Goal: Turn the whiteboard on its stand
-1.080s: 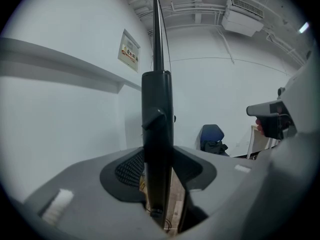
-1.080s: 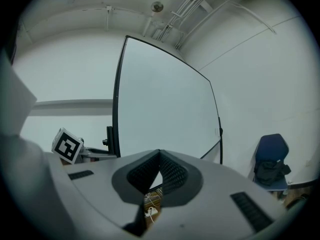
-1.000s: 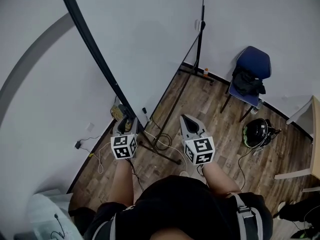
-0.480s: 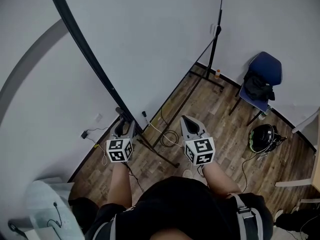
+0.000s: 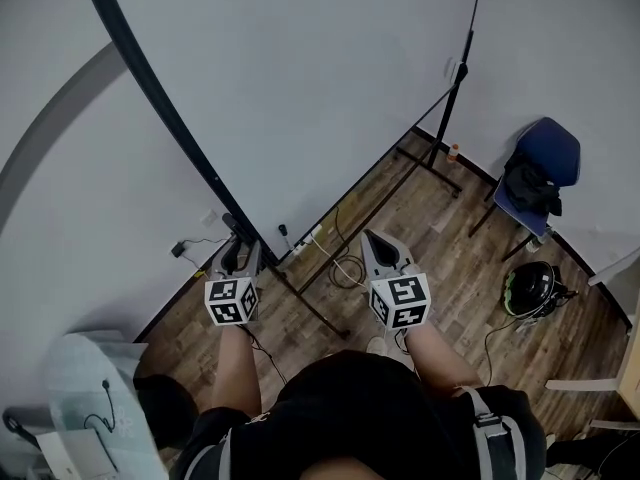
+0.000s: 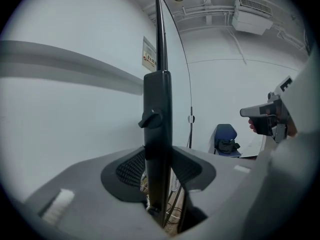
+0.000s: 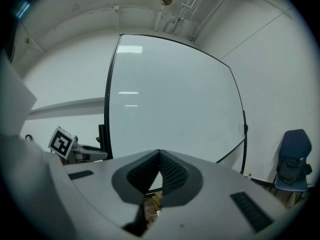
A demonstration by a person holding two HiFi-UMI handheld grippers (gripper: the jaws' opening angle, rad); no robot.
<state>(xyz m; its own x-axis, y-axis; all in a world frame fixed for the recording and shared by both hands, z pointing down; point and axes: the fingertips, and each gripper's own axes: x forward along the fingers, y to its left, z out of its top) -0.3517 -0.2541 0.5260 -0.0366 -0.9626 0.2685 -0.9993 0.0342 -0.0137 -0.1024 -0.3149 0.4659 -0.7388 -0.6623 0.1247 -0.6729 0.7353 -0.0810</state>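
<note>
white walls meet in a corner over wood-pattern flooring. grey band runs along the left-hand wall.

whiteboard: black frame, blank face, on its stand close to that corner, set at an angle to both walls. near vertical edge is toward the person, far edge toward the right-hand wall. edge-on in the left gripper view. face-on in the right gripper view, with ceiling lights reflected on it.

stand: black stand upright carries the board's near edge. small knob on its side, showing above the jaw tips. far upright at the board's other edge. near foot lies across the floor between the two grippers.

left gripper: one jaw on each side of the stand upright. jaws set wide and have just been closing. upright fills the gap at the tips, and both pads appear to lie against its sides. floor shows through a narrow slit lower down, beside the right jaw.

right gripper: jaw tips together, nothing between them. points at the lower part of the board's face, not touching it. held beside the left gripper, apart from it.

floor items: loose cables coiled under the board's lower edge. blue chair by the right-hand wall, dark bundle on its seat. black helmet on the floor in front of the chair, well apart from the right gripper.
</note>
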